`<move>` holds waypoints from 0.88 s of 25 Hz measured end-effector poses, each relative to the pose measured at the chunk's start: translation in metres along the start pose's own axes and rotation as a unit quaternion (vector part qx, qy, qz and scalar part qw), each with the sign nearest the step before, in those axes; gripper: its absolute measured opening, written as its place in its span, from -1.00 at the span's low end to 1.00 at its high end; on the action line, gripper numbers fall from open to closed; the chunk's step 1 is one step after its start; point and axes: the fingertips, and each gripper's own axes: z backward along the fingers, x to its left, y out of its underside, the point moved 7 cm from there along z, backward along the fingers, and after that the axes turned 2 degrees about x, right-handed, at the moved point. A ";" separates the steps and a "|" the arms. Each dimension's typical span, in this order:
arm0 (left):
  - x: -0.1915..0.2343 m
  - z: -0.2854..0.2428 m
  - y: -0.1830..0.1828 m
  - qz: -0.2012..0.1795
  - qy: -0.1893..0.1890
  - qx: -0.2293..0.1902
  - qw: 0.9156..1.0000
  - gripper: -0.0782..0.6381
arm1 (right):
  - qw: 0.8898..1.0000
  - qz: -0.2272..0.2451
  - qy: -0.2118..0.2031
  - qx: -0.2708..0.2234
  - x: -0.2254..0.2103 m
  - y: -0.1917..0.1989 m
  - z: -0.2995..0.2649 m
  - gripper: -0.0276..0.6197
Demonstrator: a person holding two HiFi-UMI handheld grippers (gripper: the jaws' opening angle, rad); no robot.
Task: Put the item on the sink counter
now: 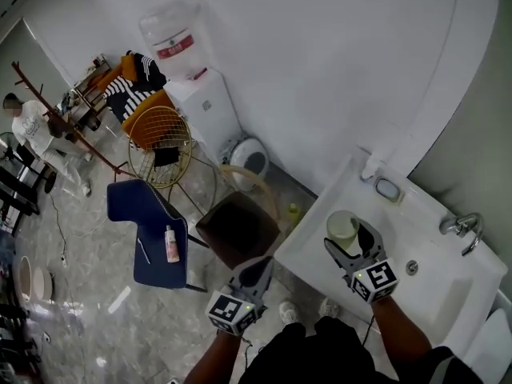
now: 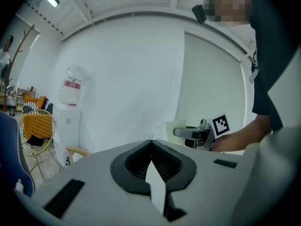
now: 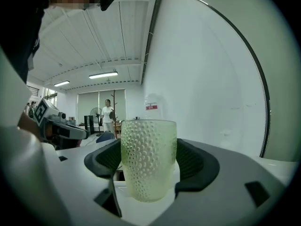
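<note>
- Now my right fingers [image 3: 195, 164] grip the dimpled cup [image 3: 148, 159], above the table [image 1: 310, 245] left of the faucet [image 1: 462, 229].
- My left fingers [image 2: 136, 164] are closed, empty.
- Remaining, I judge: lower, release.

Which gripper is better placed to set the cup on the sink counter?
Right: the right gripper is shut on the cup above the sink counter; the left gripper is shut and empty.

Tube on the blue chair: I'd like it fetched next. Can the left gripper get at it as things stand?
Probably yes. The left gripper is empty, jaws together, and the tube lies uncovered on the blue chair to its left, nothing between them. It must open first.
</note>
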 end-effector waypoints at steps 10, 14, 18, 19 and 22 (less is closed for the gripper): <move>0.012 -0.032 0.025 0.026 -0.024 0.023 0.999 -0.74 | 0.999 0.008 0.012 0.048 -0.047 0.062 -0.050 0.23; 0.011 -0.043 0.035 0.034 -0.021 0.032 0.999 -0.74 | 0.997 0.004 0.008 0.077 -0.058 0.088 -0.065 0.23; 0.010 -0.051 0.040 0.032 -0.016 0.037 0.999 -0.75 | 0.996 0.005 0.005 0.093 -0.065 0.106 -0.075 0.23; 0.011 -0.052 0.043 0.033 -0.017 0.039 0.999 -0.74 | 0.995 0.007 0.005 0.096 -0.066 0.109 -0.077 0.23; 0.014 -0.052 0.049 0.037 -0.021 0.044 0.998 -0.74 | 0.996 0.007 0.009 0.093 -0.069 0.117 -0.080 0.23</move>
